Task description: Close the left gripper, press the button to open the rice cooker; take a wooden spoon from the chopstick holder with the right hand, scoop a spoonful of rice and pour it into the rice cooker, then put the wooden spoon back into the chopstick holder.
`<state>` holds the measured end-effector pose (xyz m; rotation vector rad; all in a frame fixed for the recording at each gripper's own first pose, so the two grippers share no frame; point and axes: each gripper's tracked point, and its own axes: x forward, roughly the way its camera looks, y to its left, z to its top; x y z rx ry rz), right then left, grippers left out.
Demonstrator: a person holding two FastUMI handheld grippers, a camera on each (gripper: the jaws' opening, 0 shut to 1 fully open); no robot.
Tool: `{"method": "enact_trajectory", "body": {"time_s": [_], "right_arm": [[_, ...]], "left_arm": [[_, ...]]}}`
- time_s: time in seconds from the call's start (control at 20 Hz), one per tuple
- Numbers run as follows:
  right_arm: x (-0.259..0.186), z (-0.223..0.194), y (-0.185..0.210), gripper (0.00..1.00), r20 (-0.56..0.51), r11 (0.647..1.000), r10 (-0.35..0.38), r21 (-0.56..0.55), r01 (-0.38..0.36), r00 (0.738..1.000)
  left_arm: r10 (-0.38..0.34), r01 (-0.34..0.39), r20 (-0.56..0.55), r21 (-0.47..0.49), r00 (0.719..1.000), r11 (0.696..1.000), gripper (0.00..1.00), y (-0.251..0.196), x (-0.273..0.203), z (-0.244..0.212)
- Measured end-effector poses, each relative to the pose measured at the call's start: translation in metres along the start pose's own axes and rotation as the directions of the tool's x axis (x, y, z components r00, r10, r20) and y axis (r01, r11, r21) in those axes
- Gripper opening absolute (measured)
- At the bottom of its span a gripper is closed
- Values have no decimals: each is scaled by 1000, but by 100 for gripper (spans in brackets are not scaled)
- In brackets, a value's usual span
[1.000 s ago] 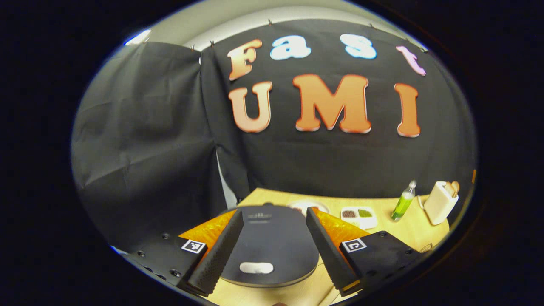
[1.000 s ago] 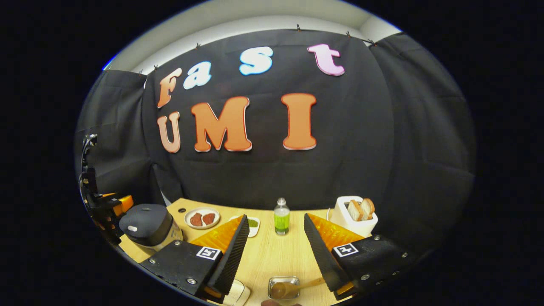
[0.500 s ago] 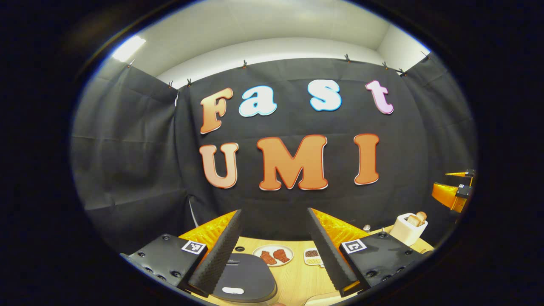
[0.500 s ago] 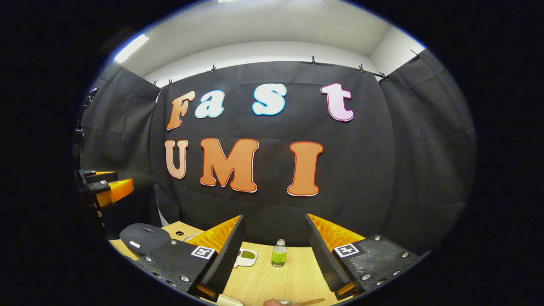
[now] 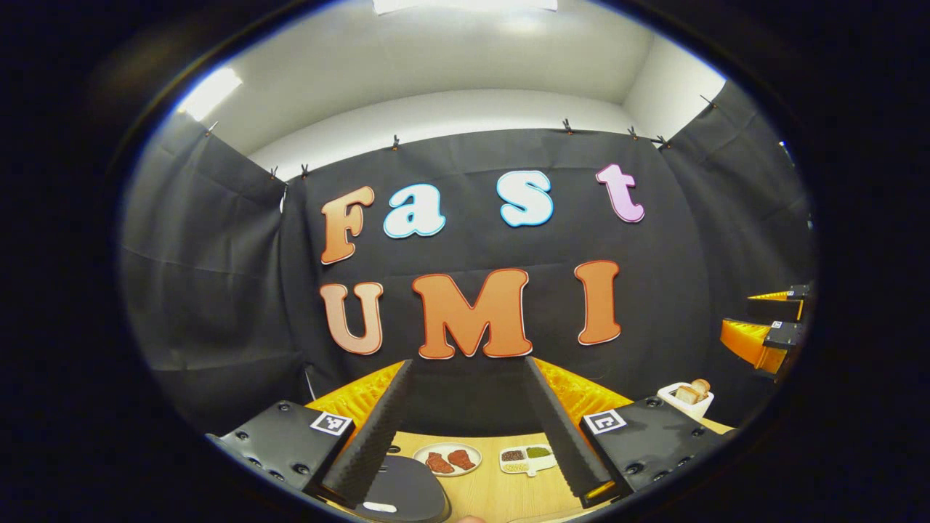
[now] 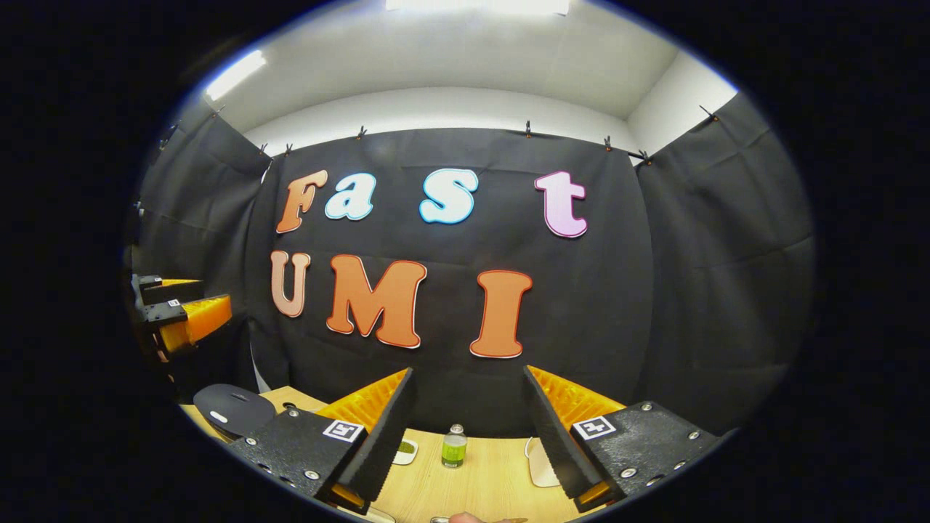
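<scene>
Black cloth wall fills more of both views than 1 s ago; desk has sunk low, so both grippers were raised/tilted up. Left gripper and right gripper are held wide, nothing gripped; button press not begun. Rice cooker, lid shut, is seen low in left gripper view w/ meat plate; green bottle in right gripper view.

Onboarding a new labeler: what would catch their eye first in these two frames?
Probably each gripper's wide-open jaws, empty, at the bottom of its own view: left gripper, right gripper. Next, low on the wooden table: the dark rice cooker with its lid closed, a plate of reddish food beside it, and a green bottle.
</scene>
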<state>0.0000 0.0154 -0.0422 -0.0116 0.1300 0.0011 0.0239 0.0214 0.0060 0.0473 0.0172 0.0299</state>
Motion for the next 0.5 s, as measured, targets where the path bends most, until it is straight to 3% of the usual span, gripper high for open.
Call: {"method": "enact_trajectory", "body": {"time_s": [0.25, 0.45, 0.5], "right_arm": [[-1, 3, -2, 93, 4, 1000, -2, 10, 2, 1000], [-1, 2, 3, 86, -3, 1000, 9, 13, -9, 1000], [-1, 1, 3, 89, -7, 1000, 15, 13, -14, 1000]], "left_arm": [[9, -9, -3, -10, 1000, 1000, 100, 3, 1, 2], [15, -15, -9, -11, 1000, 1000, 100, 3, 3, 0], [14, -14, -10, -11, 1000, 1000, 100, 2, 3, 0]]}}
